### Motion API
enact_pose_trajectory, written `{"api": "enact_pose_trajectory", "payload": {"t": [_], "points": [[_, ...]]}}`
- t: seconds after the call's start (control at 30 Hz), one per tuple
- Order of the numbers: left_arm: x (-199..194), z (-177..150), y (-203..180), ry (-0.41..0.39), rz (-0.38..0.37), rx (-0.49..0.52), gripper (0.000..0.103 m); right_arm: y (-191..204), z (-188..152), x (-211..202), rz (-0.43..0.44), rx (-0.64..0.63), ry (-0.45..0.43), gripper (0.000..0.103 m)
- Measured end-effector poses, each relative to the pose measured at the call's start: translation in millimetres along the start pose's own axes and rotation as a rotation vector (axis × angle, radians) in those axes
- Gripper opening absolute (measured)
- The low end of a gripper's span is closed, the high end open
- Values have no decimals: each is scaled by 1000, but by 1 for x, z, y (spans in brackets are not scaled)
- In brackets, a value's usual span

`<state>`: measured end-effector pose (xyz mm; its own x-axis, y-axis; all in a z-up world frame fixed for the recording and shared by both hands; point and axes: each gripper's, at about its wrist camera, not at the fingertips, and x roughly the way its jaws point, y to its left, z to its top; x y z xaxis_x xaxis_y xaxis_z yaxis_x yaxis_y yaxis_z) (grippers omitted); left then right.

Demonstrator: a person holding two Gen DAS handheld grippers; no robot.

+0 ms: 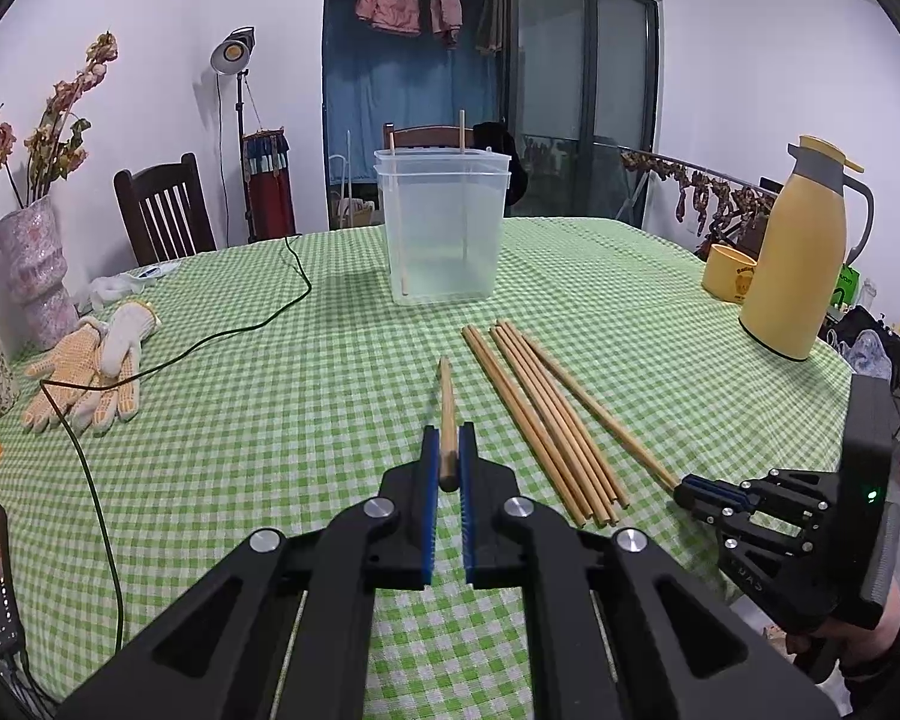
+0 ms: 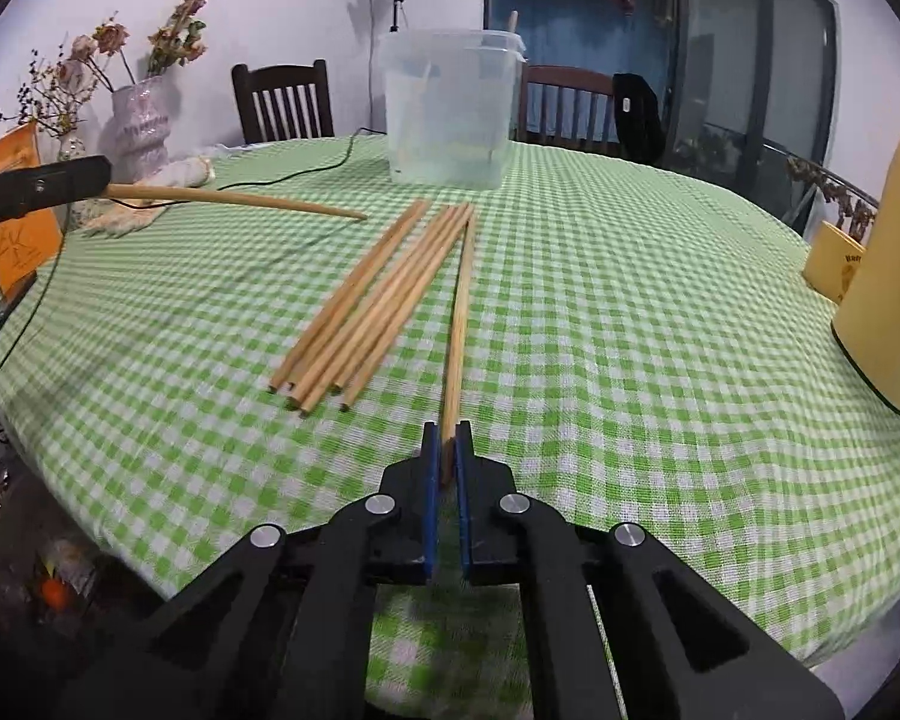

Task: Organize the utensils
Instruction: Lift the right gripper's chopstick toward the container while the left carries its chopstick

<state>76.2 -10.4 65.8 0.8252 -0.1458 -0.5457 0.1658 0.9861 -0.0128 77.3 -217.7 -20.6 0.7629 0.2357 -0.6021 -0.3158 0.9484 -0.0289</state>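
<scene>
Chopsticks are the utensils here, and we judge the job barely begun. The clear plastic tub (image 1: 444,222) is our landmark, standing on the green checked tablecloth (image 1: 240,420). Two chopsticks (image 1: 463,180) already stand inside the tub, leaning against its walls with their tips above the rim. That is all we can count as done.

On our side of the tub, a loose bundle (image 1: 540,420) of about six chopsticks lies flat on the cloth, untouched.

Our left gripper (image 1: 448,456) has its blue pads closed tight on the butt end of one chopstick (image 1: 447,402). That stick points toward the tub, and in the right wrist view it appears raised off the cloth, short of the tub and left of the bundle.

Our right gripper (image 2: 448,444) is likewise pinched shut on the near end of a single chopstick (image 2: 459,312). It lies at the right edge of the bundle and its far tip points at the tub. We cannot tell whether that tip rests on the cloth.

So two sticks are in, two are in hand, and the bundle remains to be carried to the tub.
</scene>
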Motion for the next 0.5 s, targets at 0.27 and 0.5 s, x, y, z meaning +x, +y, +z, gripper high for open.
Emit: {"api": "enact_pose_trajectory", "payload": {"t": [0.27, 0.5], "points": [[-11, 9, -2, -30, -4, 14, 3, -8, 26, -35, 1, -3, -81, 5], [-30, 15, -3, -67, -10, 27, 3, -9, 43, -62, -10, -29, -161, 4]]}}
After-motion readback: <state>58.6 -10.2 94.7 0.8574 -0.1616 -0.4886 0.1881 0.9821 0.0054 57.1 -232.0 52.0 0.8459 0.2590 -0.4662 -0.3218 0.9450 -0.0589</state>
